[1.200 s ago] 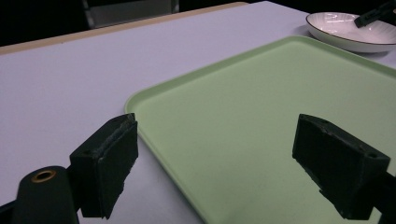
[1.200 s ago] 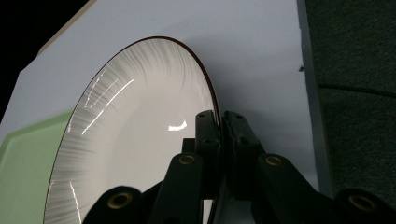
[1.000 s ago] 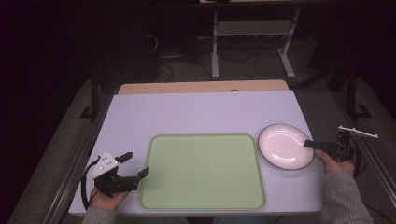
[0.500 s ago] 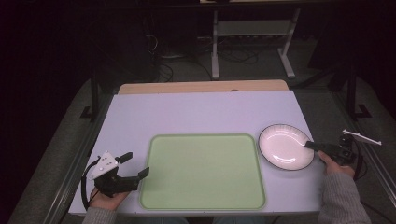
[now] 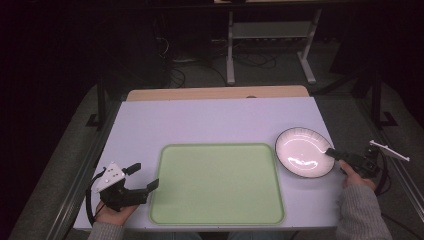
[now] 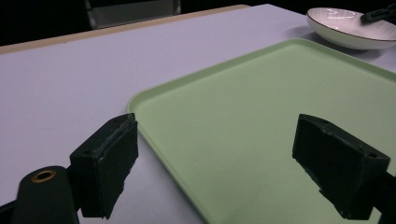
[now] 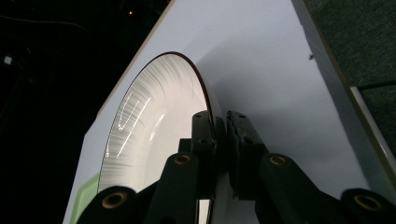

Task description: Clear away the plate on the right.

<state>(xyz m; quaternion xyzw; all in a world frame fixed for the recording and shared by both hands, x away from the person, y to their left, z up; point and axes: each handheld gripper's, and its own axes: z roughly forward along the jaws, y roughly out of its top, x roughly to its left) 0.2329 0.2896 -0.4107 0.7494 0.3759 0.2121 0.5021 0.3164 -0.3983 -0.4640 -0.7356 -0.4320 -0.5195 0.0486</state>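
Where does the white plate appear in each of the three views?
High view: the white plate lies at right of centre, beside the green tray.
Left gripper view: the plate is in the top right corner, beyond the tray.
Right gripper view: the plate stands left of centre, its rim between the right gripper jaws.
Shared landmark: the tray.
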